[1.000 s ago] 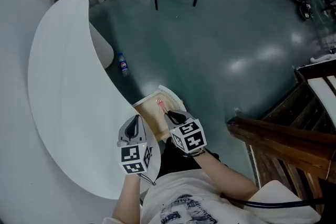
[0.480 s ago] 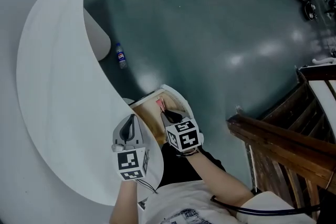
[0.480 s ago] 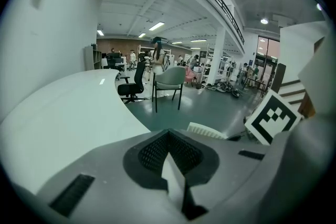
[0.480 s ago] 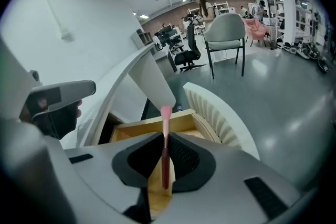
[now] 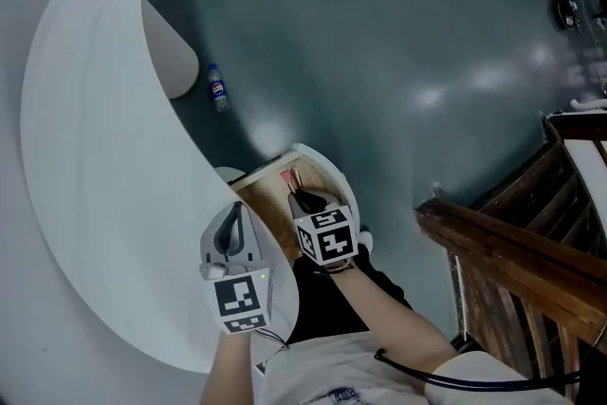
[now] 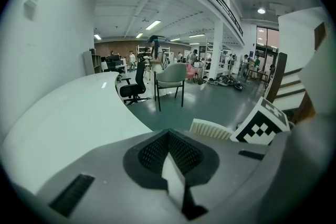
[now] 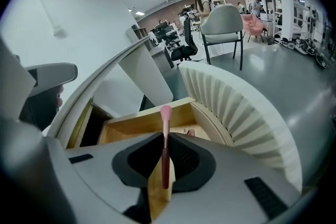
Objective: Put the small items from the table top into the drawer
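Pinching a slim dark-red brush (image 7: 165, 157) with a pink tip in the right gripper (image 5: 303, 200), jaws pressed on the handle from both sides, pink tip poking out toward the far side. Hovering with it over the open drawer (image 7: 134, 122), just inside the white ribbed front (image 7: 239, 107) that curves along the right. Showing pale wooden walls and bottom in that drawer, plus one small pinkish bit (image 7: 190, 132) just right of the brush, too small to tell what.

Holding the left gripper (image 5: 234, 215) pressed together on nothing, just left of the drawer, above the near edge of the curved white table (image 5: 95, 156). Placing the two grippers side by side, close to the person's body.

Lying well apart on the dark green floor (image 5: 379, 62), far and left of the drawer: a small bottle (image 5: 218, 87) with a blue label. Standing farther off: a grey chair (image 6: 170, 77). Rising at the right: a brown wooden railing (image 5: 512, 247).
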`<control>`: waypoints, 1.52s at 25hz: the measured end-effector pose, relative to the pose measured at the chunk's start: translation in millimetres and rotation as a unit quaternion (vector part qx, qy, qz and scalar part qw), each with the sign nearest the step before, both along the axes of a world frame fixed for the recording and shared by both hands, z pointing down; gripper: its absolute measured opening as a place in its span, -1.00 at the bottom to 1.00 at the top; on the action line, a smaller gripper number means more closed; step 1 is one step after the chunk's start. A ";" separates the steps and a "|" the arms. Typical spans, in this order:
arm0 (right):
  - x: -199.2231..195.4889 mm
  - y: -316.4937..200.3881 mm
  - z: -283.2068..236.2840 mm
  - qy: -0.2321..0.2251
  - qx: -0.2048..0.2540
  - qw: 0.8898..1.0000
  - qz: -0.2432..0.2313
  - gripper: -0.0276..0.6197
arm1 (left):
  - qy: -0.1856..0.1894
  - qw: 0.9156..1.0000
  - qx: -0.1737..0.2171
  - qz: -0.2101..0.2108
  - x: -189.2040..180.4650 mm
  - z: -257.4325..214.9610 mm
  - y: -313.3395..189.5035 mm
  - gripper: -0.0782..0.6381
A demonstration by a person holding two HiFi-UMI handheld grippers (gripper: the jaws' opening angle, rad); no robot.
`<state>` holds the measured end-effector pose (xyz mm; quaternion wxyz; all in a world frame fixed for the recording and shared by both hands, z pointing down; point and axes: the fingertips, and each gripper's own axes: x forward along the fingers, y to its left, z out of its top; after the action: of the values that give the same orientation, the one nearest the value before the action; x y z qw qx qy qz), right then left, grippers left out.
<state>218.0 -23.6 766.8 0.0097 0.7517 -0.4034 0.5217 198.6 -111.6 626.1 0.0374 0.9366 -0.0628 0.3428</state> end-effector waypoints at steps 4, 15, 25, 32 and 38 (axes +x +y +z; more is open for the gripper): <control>1.2 -2.3 16.5 0.002 -0.008 1.000 -0.006 -0.73 | -0.009 1.000 0.011 0.000 1.1 5.4 -0.9 -0.72; -5.7 -3.9 57.2 -0.077 -0.016 0.995 0.067 -0.73 | -0.013 1.000 0.015 0.001 0.8 7.2 0.8 -0.72; -8.3 -7.9 85.6 -0.119 -0.015 0.985 0.125 -0.73 | -0.014 1.000 0.009 -0.009 2.2 5.2 -1.4 -0.72; -4.6 -16.6 95.7 -0.117 -0.025 0.982 0.145 -0.73 | -0.010 1.000 0.007 -0.016 2.2 5.7 -5.3 -0.72; -7.6 -16.1 103.9 -0.137 -0.029 0.974 0.177 -0.73 | -0.006 1.000 0.002 -0.019 2.2 4.7 -6.7 -0.72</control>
<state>210.4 -39.8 870.7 -0.1164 0.7316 -0.2466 0.6249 200.9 -118.3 630.8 0.0415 0.9333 -0.0811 0.3474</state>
